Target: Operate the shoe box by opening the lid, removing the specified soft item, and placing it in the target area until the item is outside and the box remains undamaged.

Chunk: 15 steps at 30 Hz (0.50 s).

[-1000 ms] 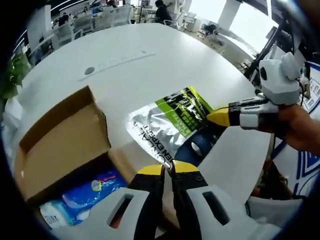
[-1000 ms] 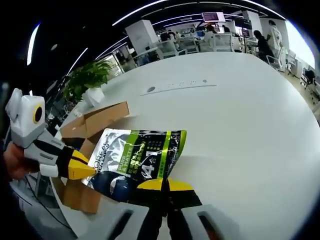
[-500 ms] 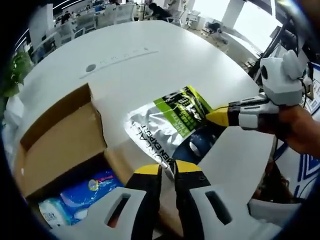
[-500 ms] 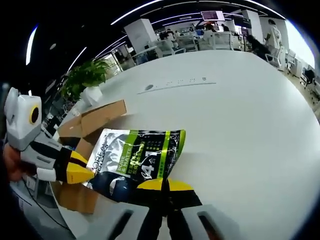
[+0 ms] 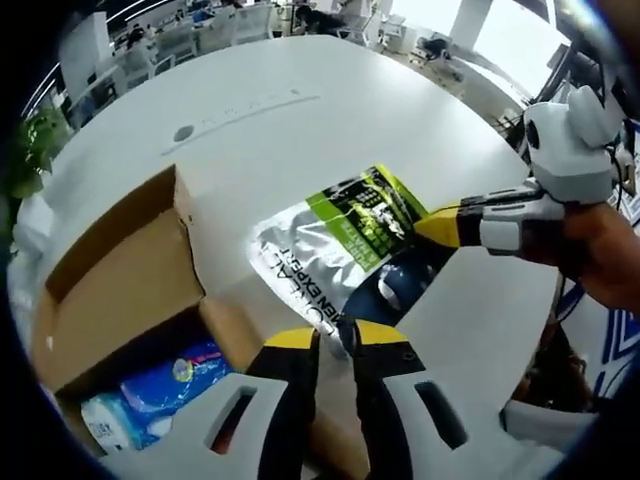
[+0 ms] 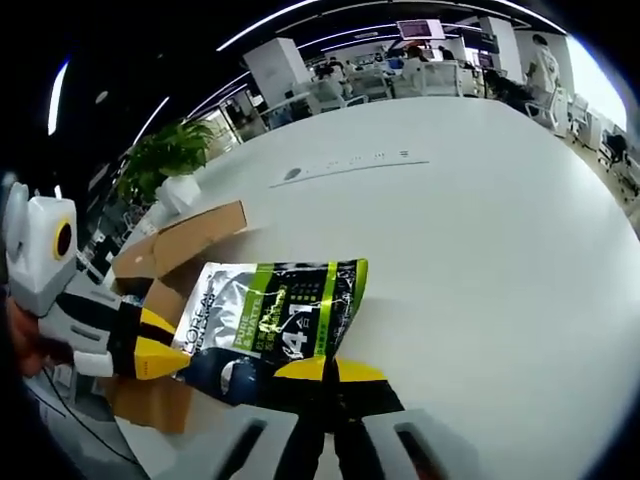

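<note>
Left gripper view: pouch (image 5: 345, 250) flat, long axis toward right gripper (image 5: 432, 228).

Bright open office: white table (image 6: 480, 210), potted plant (image 6: 175, 155), ceiling light strips (image 6: 290, 12).

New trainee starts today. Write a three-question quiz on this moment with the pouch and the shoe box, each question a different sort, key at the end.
1. True or false: the silver-and-green pouch lies on the white table, outside the shoe box.
2. What blue item lies in the open box?
A. a shoe
B. a blue packet
C. a towel
3. Fill in: the right gripper is shut on the ____.

Key
1. True.
2. B.
3. Pouch; the left gripper stands slightly open at its other edge.
</note>
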### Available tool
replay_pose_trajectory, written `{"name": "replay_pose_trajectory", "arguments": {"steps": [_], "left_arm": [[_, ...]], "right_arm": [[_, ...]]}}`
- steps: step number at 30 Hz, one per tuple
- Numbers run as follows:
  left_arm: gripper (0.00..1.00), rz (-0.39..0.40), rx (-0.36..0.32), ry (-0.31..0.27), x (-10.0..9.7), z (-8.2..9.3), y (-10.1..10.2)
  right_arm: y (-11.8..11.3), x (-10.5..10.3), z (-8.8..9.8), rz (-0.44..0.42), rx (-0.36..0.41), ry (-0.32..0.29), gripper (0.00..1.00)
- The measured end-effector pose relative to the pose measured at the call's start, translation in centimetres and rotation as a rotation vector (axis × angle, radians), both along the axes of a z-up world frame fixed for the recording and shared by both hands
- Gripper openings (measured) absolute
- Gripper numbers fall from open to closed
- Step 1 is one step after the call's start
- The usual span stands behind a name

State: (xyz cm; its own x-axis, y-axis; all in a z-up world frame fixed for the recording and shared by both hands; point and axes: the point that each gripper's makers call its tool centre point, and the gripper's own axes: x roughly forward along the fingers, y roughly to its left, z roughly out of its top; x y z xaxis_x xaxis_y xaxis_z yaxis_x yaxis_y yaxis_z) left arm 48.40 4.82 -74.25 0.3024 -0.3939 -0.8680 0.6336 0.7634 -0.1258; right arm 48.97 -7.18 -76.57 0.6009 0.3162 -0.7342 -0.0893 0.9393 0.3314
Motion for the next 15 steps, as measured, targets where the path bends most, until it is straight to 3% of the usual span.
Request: {"name": "replay_pose_trajectory", "arguments": {"steps": [15], "left_arm": [[0.16,-0.013,0.009,-0.016,-0.19,-0.29,-0.23]], "right_arm": [[-0.26,-0.07,-0.57,-0.019,0.014,0.001,0.0]]}}
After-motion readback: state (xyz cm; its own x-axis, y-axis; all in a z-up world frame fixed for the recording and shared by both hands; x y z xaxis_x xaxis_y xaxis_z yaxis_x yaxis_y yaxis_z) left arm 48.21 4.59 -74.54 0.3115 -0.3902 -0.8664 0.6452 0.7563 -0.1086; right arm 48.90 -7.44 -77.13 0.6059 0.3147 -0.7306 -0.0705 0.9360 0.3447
